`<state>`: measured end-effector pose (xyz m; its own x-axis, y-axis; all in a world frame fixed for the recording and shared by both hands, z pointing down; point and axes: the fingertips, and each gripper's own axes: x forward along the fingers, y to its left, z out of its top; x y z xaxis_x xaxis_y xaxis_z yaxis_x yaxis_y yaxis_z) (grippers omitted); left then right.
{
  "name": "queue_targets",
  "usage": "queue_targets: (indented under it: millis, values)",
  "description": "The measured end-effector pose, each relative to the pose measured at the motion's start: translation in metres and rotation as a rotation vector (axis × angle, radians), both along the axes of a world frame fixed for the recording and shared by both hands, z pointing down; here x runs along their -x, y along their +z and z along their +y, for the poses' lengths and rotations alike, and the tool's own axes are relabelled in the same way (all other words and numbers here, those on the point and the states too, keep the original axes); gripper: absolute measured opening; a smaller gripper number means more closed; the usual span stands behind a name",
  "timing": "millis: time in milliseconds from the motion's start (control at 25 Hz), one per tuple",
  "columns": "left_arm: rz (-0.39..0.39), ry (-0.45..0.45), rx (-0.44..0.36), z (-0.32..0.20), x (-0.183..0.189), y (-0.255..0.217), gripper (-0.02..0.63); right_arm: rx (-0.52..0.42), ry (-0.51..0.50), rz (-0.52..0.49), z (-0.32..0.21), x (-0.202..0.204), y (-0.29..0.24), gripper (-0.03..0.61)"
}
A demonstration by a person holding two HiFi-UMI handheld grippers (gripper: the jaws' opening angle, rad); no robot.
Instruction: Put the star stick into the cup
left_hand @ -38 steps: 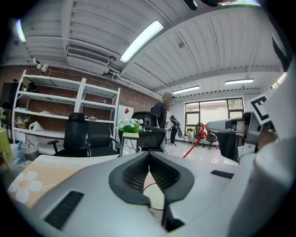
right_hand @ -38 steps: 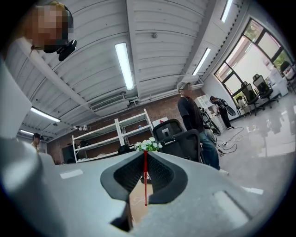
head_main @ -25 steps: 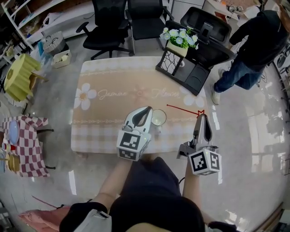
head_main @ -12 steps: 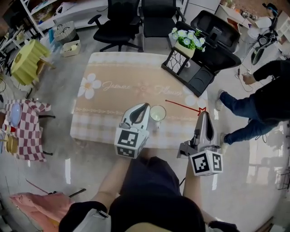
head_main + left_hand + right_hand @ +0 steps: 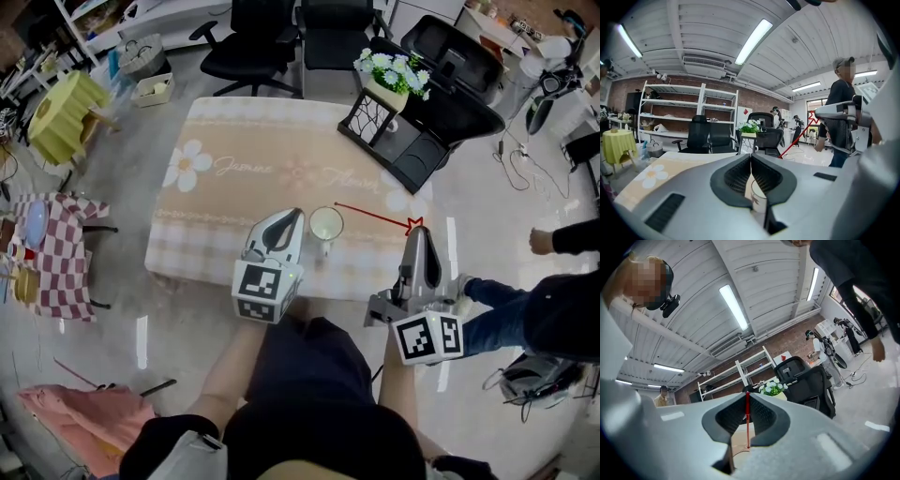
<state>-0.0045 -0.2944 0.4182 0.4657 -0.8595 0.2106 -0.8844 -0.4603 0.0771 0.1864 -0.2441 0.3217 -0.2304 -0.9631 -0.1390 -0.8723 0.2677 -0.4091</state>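
A white cup [image 5: 326,225] stands upright near the front edge of the beige flowered table [image 5: 216,169]. My left gripper [image 5: 296,216] is shut, its tip right beside the cup's left rim; the cup [image 5: 758,199] shows just beyond the closed jaws. My right gripper [image 5: 415,232] is shut on the thin red star stick [image 5: 370,215] close to its star end. The stick stretches leftward over the table, and its far tip lies behind and to the right of the cup. In the right gripper view the stick [image 5: 747,420] runs straight up between the jaws.
A black wire stand with white flowers [image 5: 389,75] and a black tray [image 5: 422,150] occupy the table's far right corner. Office chairs [image 5: 253,42] stand behind the table. A person's hand [image 5: 539,242] and leg are at the right, and a checked side table [image 5: 47,272] is at the left.
The person on the right has walked from the far right toward the near right. Both grippers, the stick and the cup keep the same places relative to each other.
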Motion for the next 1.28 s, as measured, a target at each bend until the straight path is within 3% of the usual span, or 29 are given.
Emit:
queue_targets:
  millis: [1280]
  values:
    - [-0.019,-0.064,0.106,0.006,0.024,0.046,0.012,0.150,-0.075,-0.018,-0.023,0.029,0.065,0.018]
